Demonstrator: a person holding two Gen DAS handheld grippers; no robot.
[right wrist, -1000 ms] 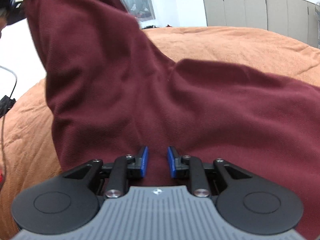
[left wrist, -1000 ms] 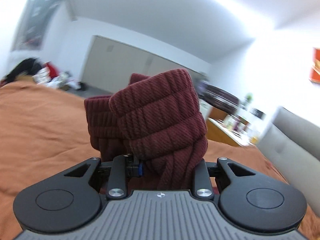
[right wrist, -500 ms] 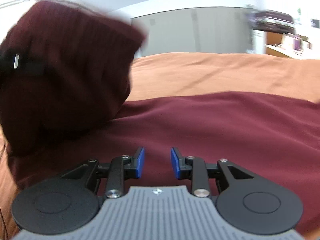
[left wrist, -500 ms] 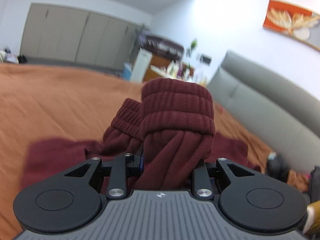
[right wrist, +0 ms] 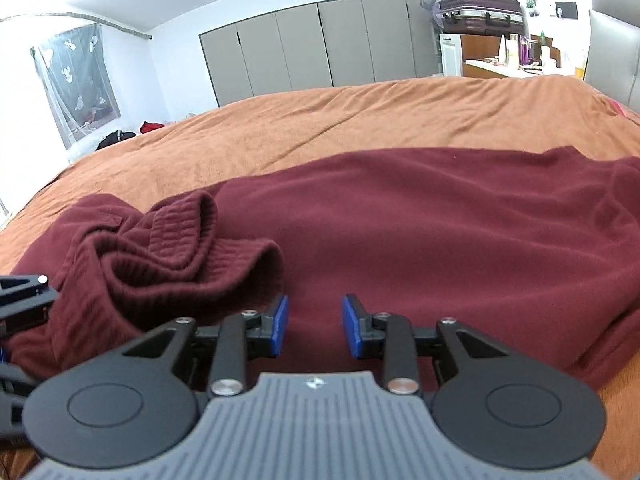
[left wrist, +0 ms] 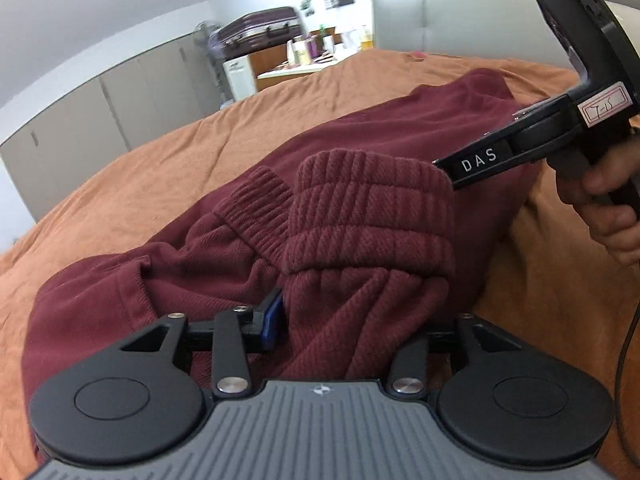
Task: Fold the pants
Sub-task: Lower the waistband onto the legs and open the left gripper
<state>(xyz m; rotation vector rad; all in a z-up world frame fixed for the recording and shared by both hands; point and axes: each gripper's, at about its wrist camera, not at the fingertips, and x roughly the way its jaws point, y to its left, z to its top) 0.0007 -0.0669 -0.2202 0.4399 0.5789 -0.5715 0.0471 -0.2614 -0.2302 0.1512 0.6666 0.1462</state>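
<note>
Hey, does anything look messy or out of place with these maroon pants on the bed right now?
Yes. The ribbed cuffs sit bunched and crumpled on the pants instead of lying flat. The left gripper is shut on that cuff fabric; the right gripper is open. The far edge looks rumpled too.

Maroon pants (right wrist: 440,232) lie on the bed, ribbed cuffs (left wrist: 368,216) bunched atop.

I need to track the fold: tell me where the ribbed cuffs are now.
The ribbed cuffs sit clamped in the left gripper, lying on the maroon pants left of the open right gripper.
</note>
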